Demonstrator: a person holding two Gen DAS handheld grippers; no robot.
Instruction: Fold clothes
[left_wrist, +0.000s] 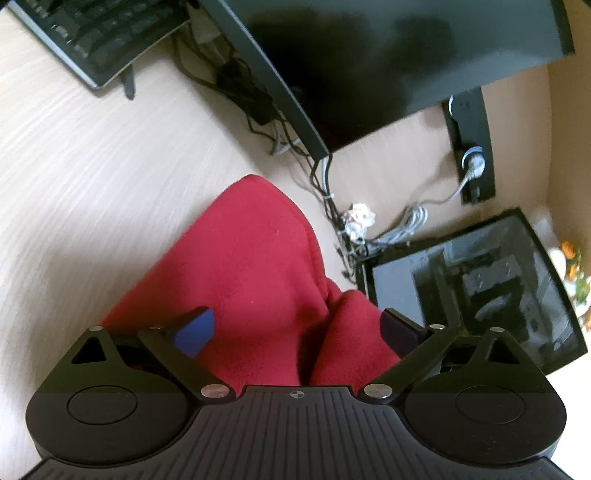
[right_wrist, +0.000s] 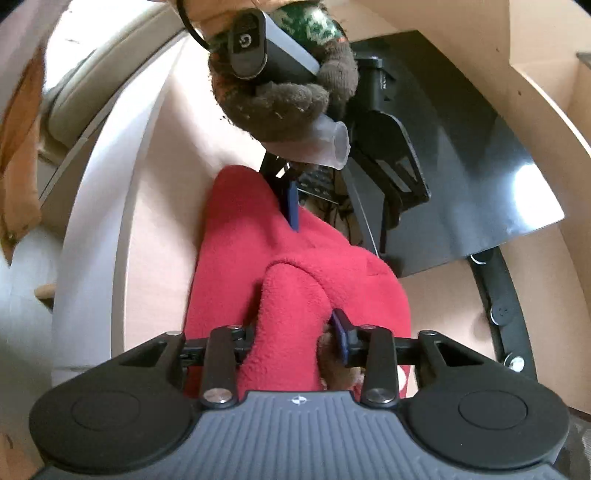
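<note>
A red fleece garment (left_wrist: 255, 258) lies on the light wooden table (left_wrist: 92, 184). In the left wrist view my left gripper (left_wrist: 297, 328) has its jaws wide apart. The fleece lies between them, and a raised fold leans against the right finger. The right wrist view shows a fold of the same garment (right_wrist: 291, 302) standing up between the fingers of my right gripper (right_wrist: 291, 332), which is shut on it. The blue pad (right_wrist: 341, 332) presses the fold's right side; the other pad is hidden behind cloth. Further back, a gloved hand (right_wrist: 295, 99) holds the left gripper, whose blue fingertip (right_wrist: 291, 206) rests on the garment's far end.
A keyboard (left_wrist: 99, 33) and a dark monitor (left_wrist: 388, 55) stand at the back of the table. Behind the garment lie tangled cables (left_wrist: 332, 206), a power strip (left_wrist: 469, 147) and a glass-sided computer case (left_wrist: 472, 288). The table's white edge (right_wrist: 92, 221) runs along the left.
</note>
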